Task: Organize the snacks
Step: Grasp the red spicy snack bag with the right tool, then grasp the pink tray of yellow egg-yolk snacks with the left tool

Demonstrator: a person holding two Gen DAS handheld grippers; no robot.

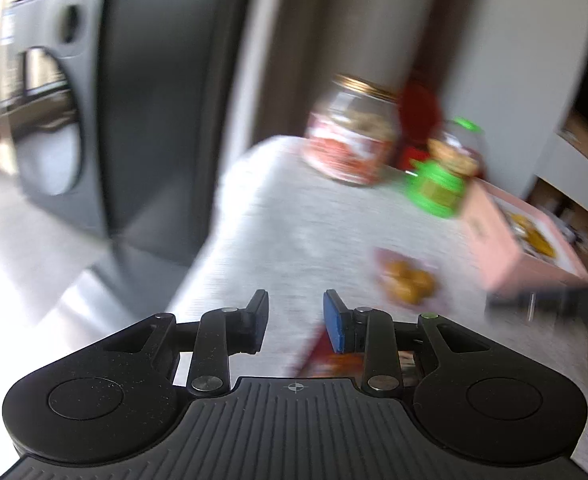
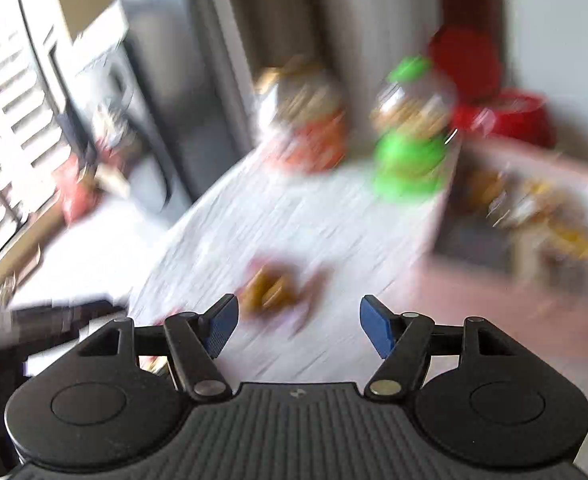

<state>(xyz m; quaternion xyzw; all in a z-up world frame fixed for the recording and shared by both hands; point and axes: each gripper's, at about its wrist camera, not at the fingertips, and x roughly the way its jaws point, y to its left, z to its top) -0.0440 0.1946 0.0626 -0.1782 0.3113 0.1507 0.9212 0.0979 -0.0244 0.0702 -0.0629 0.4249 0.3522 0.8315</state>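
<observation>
White tabletop (image 1: 294,216) bare up to its rounded edge; left gripper (image 1: 295,318) narrowly parted, right gripper (image 2: 298,326) wider, both empty.

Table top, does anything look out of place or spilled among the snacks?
One small pink snack packet with golden pieces pictured on it lies loose on the white table, apart from the pink cardboard box of similar packets. The gold-lidded jar and green-lidded jar stand unspilled, though blur hides detail.
</observation>
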